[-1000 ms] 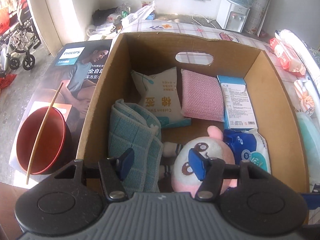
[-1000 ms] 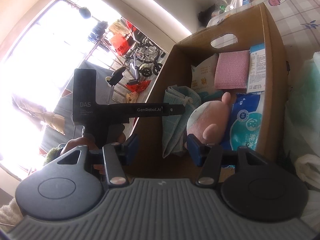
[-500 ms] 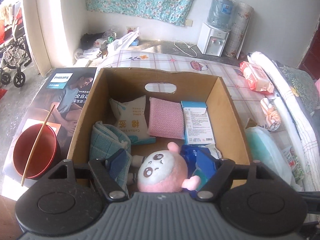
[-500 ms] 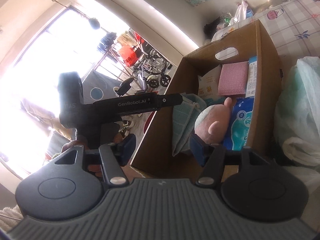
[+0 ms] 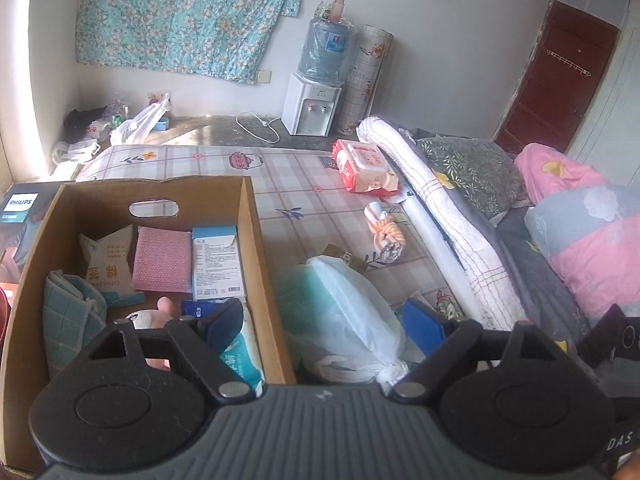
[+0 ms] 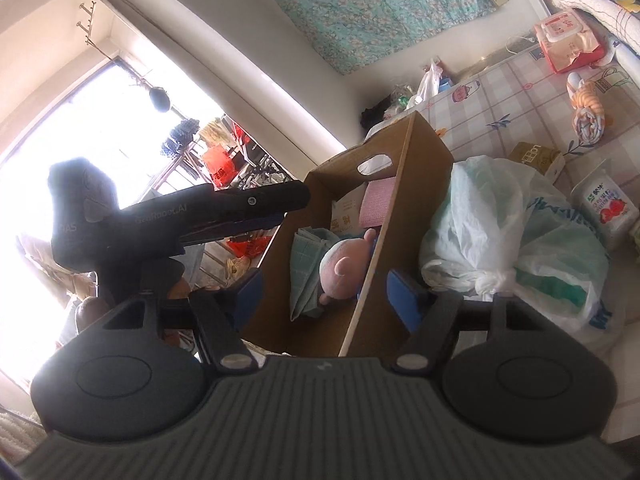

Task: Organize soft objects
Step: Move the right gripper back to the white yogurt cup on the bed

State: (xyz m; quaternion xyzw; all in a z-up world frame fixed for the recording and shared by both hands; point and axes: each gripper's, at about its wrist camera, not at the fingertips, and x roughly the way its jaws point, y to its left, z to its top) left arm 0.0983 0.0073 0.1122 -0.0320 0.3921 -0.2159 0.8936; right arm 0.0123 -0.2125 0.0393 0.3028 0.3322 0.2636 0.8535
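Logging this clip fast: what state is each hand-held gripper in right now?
Left hand-held gripper: open, jaws just opening, holding nothing.
Right hand-held gripper: open, jaws just opening, holding nothing.

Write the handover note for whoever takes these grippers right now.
Left gripper: open, empty, jaws just opened wider, over the box's right wall.
Right gripper: open, empty, jaws just opened wider, nothing pinched.
In the box: pink plush, teal cloth, pink pad, cotton bag, blue-white carton, wipes.
Left outside on the mat: tied plastic bag beside the box, red-and-white wipes pack, striped roll.
Likely next: the plastic bag, nearest both grippers.
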